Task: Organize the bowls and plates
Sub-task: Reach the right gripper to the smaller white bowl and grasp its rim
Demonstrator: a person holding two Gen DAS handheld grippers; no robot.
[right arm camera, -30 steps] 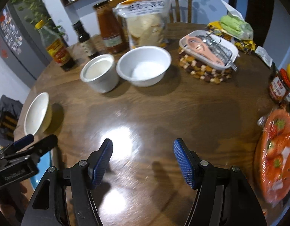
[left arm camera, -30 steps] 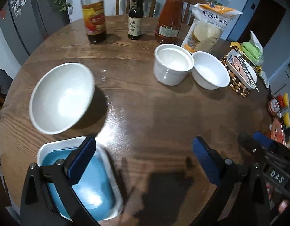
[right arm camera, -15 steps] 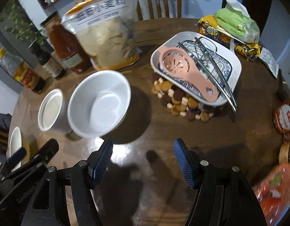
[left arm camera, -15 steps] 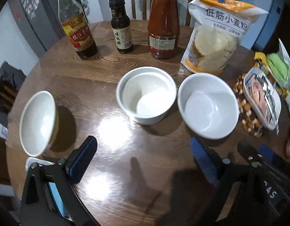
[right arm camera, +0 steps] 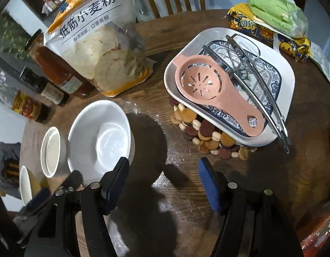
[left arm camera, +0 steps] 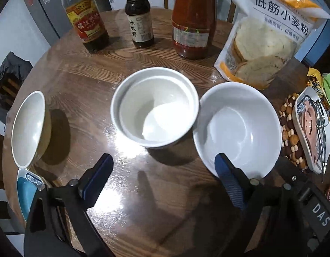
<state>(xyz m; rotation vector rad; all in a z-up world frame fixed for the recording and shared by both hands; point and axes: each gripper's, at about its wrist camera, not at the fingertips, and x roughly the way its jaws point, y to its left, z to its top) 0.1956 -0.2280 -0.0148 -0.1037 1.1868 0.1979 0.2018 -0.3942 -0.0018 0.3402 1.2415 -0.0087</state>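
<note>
A white straight-sided pot stands mid-table, touching a wide white bowl on its right. A cream bowl sits at the left, with a blue-and-white dish by the table edge. My left gripper is open and empty, just short of the pot; its right finger overlaps the wide bowl's near rim. My right gripper is open and empty, between the wide bowl and a white rectangular plate holding a pink strainer and metal tongs. The pot shows at the left.
Three bottles and a flour bag stand behind the bowls. The rectangular plate rests on a beaded trivet. Snack packets lie at the far right. An orange plate sits at the right edge.
Both grippers have moved forward and to the right across the table. The left went from the cream bowl and blue dish to the pot and wide bowl. The right closed in on the rectangular plate.
</note>
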